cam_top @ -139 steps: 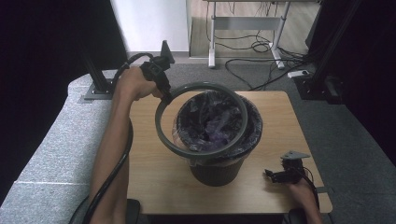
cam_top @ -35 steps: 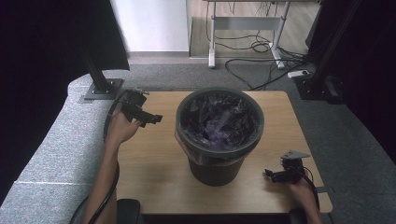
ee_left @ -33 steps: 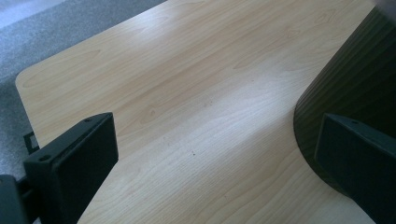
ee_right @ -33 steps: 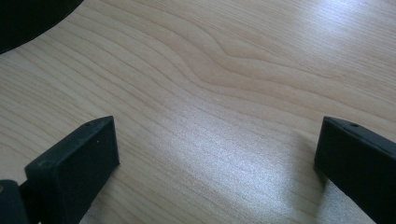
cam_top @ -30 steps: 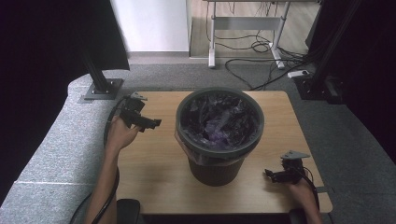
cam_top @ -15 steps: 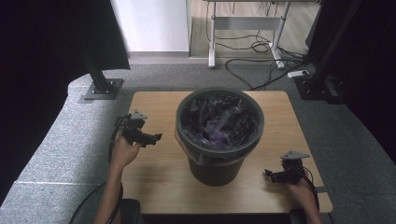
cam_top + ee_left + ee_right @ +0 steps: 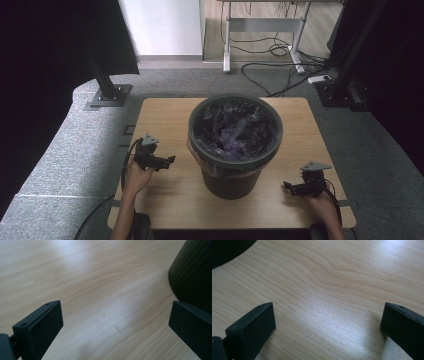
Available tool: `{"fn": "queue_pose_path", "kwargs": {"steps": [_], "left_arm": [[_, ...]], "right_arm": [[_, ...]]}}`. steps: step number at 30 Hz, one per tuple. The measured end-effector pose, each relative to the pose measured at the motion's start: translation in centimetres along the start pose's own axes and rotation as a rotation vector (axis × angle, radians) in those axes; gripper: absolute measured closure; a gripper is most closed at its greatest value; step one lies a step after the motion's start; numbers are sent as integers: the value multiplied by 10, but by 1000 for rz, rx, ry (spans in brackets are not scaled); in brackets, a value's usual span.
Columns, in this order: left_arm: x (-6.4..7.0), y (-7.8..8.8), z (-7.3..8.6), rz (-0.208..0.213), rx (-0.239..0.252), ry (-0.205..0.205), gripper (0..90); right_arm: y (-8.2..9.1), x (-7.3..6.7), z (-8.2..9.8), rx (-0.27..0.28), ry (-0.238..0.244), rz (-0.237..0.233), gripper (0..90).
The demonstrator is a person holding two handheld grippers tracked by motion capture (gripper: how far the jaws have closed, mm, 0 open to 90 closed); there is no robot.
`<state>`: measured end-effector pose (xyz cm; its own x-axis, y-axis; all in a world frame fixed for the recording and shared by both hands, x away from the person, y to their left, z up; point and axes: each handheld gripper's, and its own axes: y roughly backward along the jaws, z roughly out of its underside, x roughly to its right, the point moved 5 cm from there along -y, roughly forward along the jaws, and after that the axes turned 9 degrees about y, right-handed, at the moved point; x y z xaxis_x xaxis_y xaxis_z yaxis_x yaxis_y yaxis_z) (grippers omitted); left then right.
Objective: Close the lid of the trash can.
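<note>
High view has the dark bin [image 7: 235, 145] sitting mid-table [image 7: 165, 200], lined with a purplish plastic bag [image 7: 235, 132] and a grey ring clamped around its rim. Left gripper [image 7: 167, 161] is just to the left of the bin, low over the wood, pointing at the bin's side but not touching it. Right gripper [image 7: 288, 187] is off to the bin's right, near its base, also aimed toward it with a gap between. Both sets of jaws are spread wide with nothing between them except bare wood. Left gripper view catches the bin's ribbed wall [image 7: 192, 272] just past one jaw.
</note>
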<state>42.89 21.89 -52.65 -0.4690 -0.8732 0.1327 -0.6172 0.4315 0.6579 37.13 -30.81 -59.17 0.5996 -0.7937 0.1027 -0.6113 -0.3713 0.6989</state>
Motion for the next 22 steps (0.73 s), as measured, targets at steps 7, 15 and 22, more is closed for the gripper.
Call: {"fn": "queue_pose_path", "kwargs": {"steps": [7,15,22], "left_arm": [[-4,-11,31,-14,-26,6,0],[-5,-22,54,-48,-80,-26,0],[-4,-22,58,-50,-88,-5,0]], "right_arm": [[0,0,0,0,0,0,0],[0,0,0,0,0,0,0],[0,0,1,1,-2,1,0]]}}
